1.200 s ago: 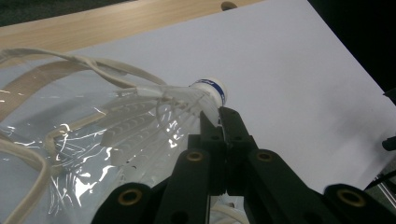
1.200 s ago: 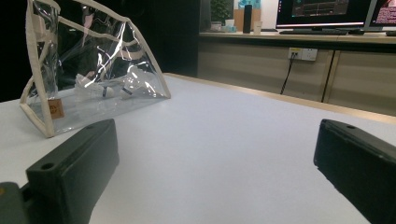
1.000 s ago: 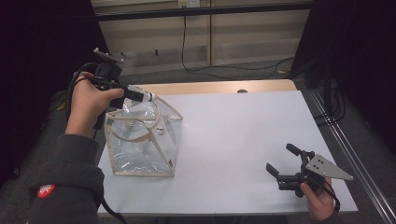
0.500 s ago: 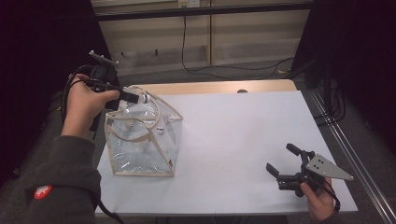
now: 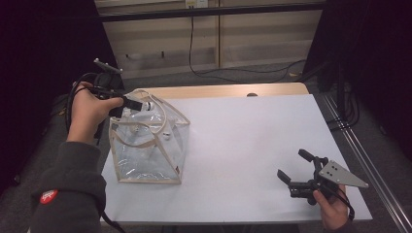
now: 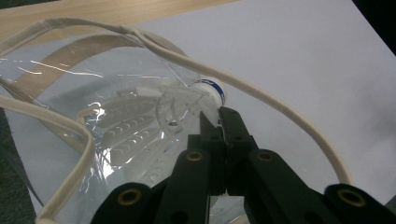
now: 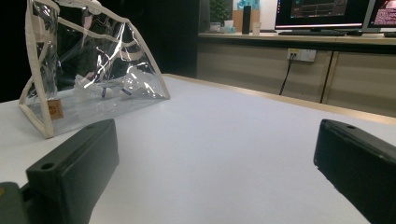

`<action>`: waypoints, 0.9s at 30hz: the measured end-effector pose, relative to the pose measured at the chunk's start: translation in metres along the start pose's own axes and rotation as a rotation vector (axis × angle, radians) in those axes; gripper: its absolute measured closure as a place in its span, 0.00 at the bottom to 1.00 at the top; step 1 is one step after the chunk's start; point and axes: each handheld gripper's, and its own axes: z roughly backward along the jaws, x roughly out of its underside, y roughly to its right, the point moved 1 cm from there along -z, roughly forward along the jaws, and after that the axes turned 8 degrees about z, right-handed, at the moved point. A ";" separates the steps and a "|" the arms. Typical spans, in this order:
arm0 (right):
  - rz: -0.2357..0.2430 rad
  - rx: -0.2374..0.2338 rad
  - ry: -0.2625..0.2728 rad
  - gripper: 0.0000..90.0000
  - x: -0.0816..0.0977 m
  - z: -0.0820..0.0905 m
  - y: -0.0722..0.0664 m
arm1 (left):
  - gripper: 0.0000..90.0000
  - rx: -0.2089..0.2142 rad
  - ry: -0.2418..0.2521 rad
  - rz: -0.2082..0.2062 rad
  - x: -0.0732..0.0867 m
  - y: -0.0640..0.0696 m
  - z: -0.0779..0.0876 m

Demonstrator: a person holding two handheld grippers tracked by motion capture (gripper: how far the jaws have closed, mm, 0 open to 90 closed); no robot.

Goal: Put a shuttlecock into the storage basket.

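L gripper clamped shut, R gripper wide open.
L hand [image 5: 87, 112] raised at far left, grey sleeve [image 5: 68, 189] below; L gripper [image 5: 138, 104] points right w/ jaws pressed together. R hand [image 5: 334, 208] low at near right, R gripper [image 5: 292, 167] level, pointing left, jaws well apart.

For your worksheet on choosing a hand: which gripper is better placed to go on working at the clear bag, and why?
Probably the left. The left gripper is shut at the clear bag's open top, by a shuttlecock inside. The right gripper rests open at the table's far corner.
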 end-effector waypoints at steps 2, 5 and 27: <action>0.002 -0.001 -0.007 0.00 0.001 0.000 0.000 | 0.99 0.001 -0.002 -0.003 -0.001 -0.001 -0.002; 0.005 0.000 -0.003 0.00 0.001 -0.001 0.000 | 0.99 -0.002 -0.003 0.002 -0.001 -0.002 -0.002; 0.000 0.013 0.004 0.00 0.000 0.002 0.002 | 0.99 -0.008 0.000 0.031 0.002 -0.012 -0.019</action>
